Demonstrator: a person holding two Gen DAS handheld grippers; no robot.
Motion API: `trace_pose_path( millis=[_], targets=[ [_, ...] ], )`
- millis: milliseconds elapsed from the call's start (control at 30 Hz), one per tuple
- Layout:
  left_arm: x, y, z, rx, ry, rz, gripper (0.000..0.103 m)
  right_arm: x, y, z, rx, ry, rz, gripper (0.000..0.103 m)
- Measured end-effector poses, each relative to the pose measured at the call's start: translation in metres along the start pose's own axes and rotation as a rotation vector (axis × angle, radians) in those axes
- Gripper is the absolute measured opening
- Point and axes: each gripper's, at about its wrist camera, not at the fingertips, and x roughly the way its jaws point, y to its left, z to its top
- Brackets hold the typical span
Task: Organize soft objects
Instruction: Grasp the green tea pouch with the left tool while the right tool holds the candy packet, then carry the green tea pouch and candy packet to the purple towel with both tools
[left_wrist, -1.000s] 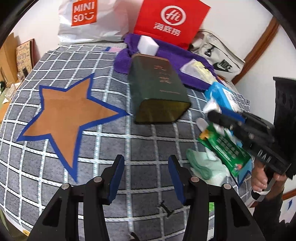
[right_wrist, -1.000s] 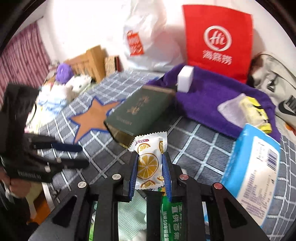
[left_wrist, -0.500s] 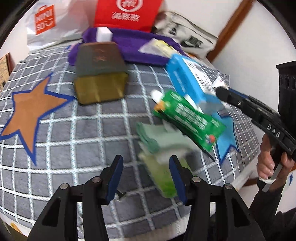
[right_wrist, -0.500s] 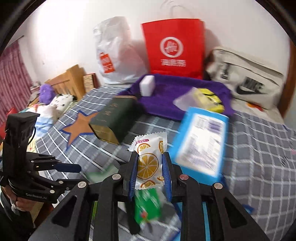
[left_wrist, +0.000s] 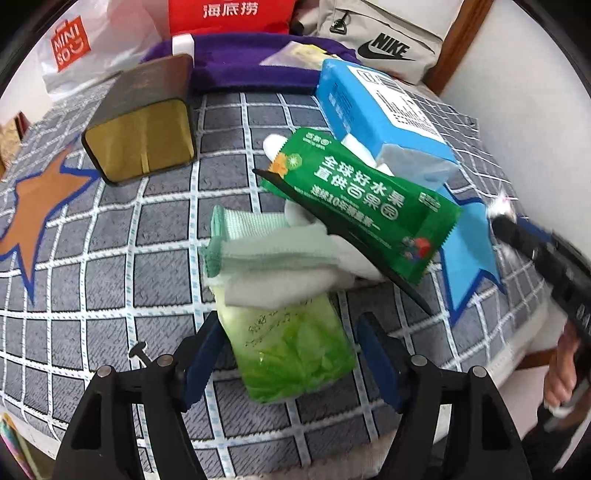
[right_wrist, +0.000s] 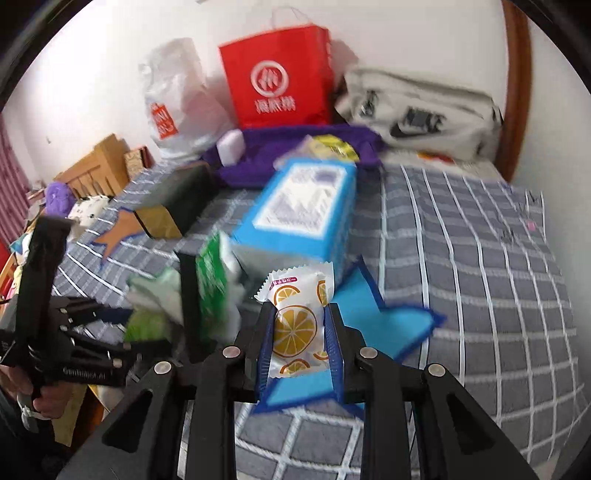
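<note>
Bed w/ grid quilt (left_wrist: 155, 236): left tool (left_wrist: 288, 354) opening astride green pouch (left_wrist: 291, 354), not gripping; right tool (right_wrist: 299, 350) clamps lemon sachet (right_wrist: 295, 325), prob. for sorting.

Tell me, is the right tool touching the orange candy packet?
Touching. The right wrist view shows the right tool pinching the orange candy packet between both pads.

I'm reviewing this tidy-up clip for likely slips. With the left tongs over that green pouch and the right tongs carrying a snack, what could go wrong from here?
The left tongs, jaws opening, straddle the pale green pouch, whose far end lies under the folded cloths. Pulling it out may drag those and tip the green packet leaning on them.

The right tongs pinch the orange-slice snack packet by its middle; a slick wrapper might slip out.
</note>
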Motion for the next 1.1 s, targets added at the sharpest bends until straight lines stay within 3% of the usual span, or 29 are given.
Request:
trace_pose_path(
  millis=[100,333,600,1100],
  targets=[
    [-0.002,0.000,-0.003,0.031,-0.027,0.066,0.059,0.012,0.000,-0.009,0.020,0.031,0.013,0.027],
    [-0.018,0.042,-0.008,-0.030,-0.042,0.130,0.054,0.037,0.006,-0.021,0.014,0.099,0.016,0.027],
    [-0.031,0.078,-0.003,-0.107,-0.079,0.105,0.053,0.037,0.007,-0.022,0.037,0.112,0.017,0.027],
    [-0.078,0.082,0.025,-0.120,-0.175,0.003,0.052,-0.006,0.018,0.020,0.035,0.018,0.069,0.027]
  ],
)
